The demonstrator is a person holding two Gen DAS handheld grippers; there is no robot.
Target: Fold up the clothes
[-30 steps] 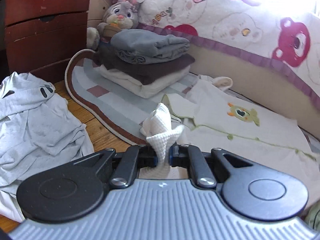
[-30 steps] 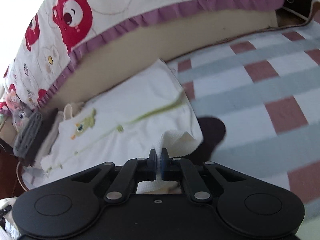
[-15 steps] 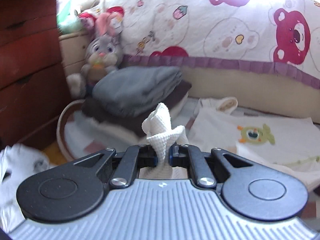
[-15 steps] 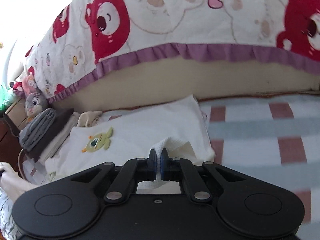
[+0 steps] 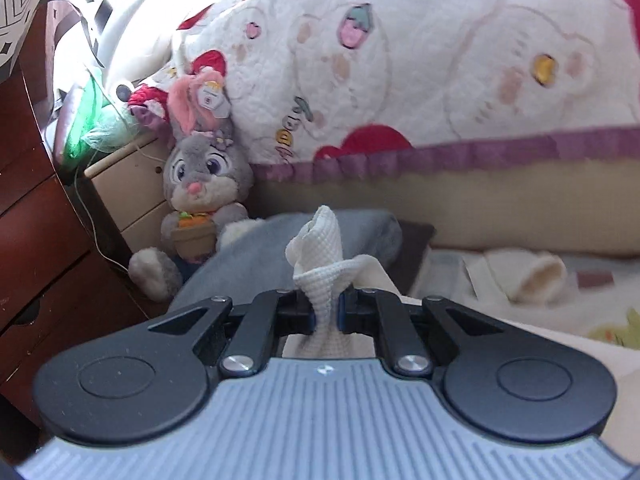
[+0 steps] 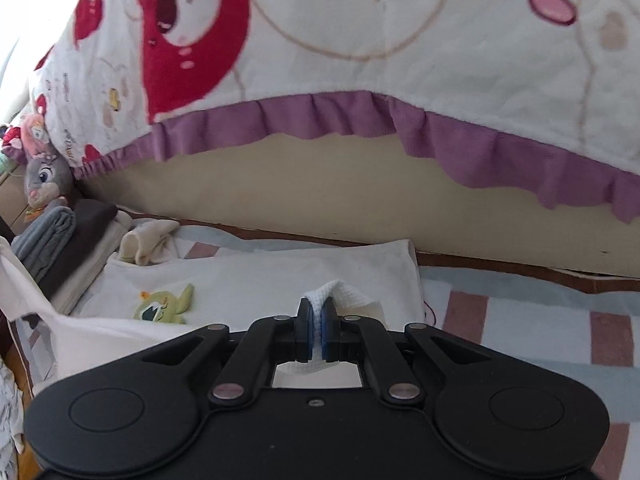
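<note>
Waffle-knit cream garment (image 6: 256, 280), soft, light and limp, lies low centre on the rug (image 6: 520, 304), each hand-held gripper, left (image 5: 325, 314) and right (image 6: 316, 330), clamped on a bunched edge, the best hold

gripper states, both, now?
Left gripper: shut on the cream garment.
Right gripper: shut on the same garment.

Right claw (image 6: 318, 330) pinching cream garment (image 6: 256, 276) hem, checked rug (image 6: 520, 312) beneath, bear-print blanket (image 6: 360, 40) above
</note>
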